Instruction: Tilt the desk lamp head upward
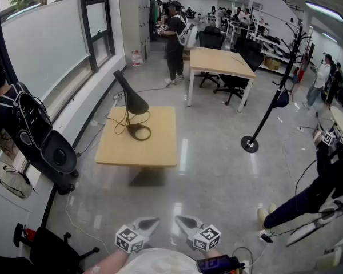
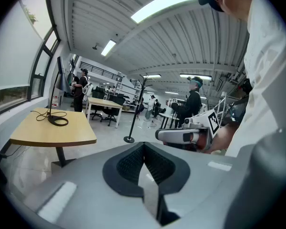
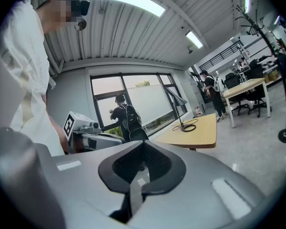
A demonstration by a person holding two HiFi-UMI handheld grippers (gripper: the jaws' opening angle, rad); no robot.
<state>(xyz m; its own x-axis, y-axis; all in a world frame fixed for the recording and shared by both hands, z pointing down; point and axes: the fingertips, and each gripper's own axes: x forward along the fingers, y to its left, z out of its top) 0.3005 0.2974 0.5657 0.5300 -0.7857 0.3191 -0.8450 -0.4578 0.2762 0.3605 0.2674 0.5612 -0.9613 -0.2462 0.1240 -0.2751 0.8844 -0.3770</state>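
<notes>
A black desk lamp (image 1: 131,99) stands on a small wooden table (image 1: 154,147) some way ahead; its cone head slopes downward and its cord coils round the ring base (image 1: 139,132). The lamp (image 2: 60,80) is at the far left in the left gripper view, and the lamp (image 3: 178,98) is right of centre in the right gripper view. My left gripper (image 1: 149,224) and right gripper (image 1: 184,221) are held close to my body at the bottom of the head view, far from the lamp. Both are shut with nothing in them.
A black coat stand (image 1: 257,119) rises to the right of the table. A person with a backpack (image 1: 11,116) stands at the left by the window. A larger table (image 1: 217,61) with chairs and a standing person (image 1: 174,39) is behind. Another person (image 1: 308,198) crouches at right.
</notes>
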